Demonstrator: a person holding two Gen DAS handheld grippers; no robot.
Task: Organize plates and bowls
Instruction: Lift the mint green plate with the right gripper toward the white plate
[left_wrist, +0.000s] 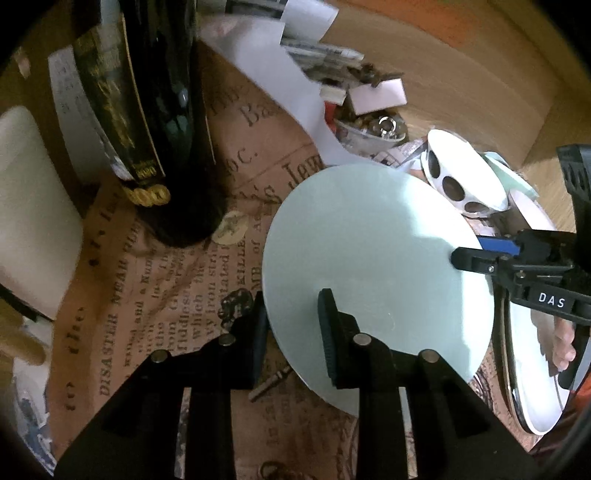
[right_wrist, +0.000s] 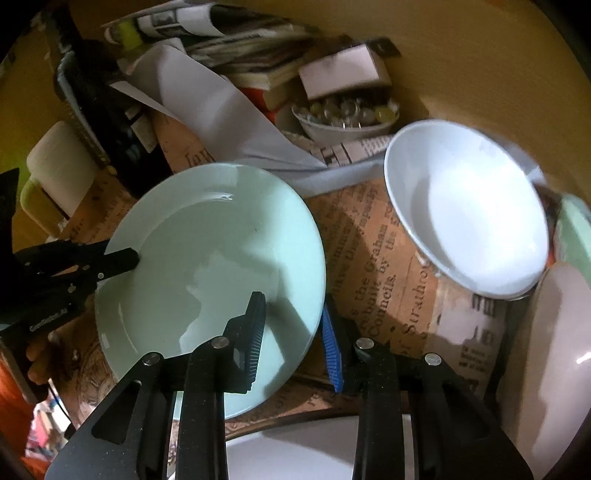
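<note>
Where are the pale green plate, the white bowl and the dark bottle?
pale green plate (right_wrist: 207, 236), right wrist view, centre of its well.
white bowl (right_wrist: 465, 214), right wrist view, inner floor.
dark bottle (left_wrist: 166, 110), left wrist view, glass body.

We see the left gripper (left_wrist: 295, 332): matte black linkage arms, silver pivot pins, ribbed black pads. The right gripper (right_wrist: 295, 332) matches, but one pad is blue; white lettering marks its body. An orange sleeve (right_wrist: 13, 373) shows.

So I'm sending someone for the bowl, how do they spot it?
Start at the newsprint table cover. Right of the pale green plate sits the white bowl. It is deeper and pure white, and empty, unlike the small bowl of trinkets behind.
</note>
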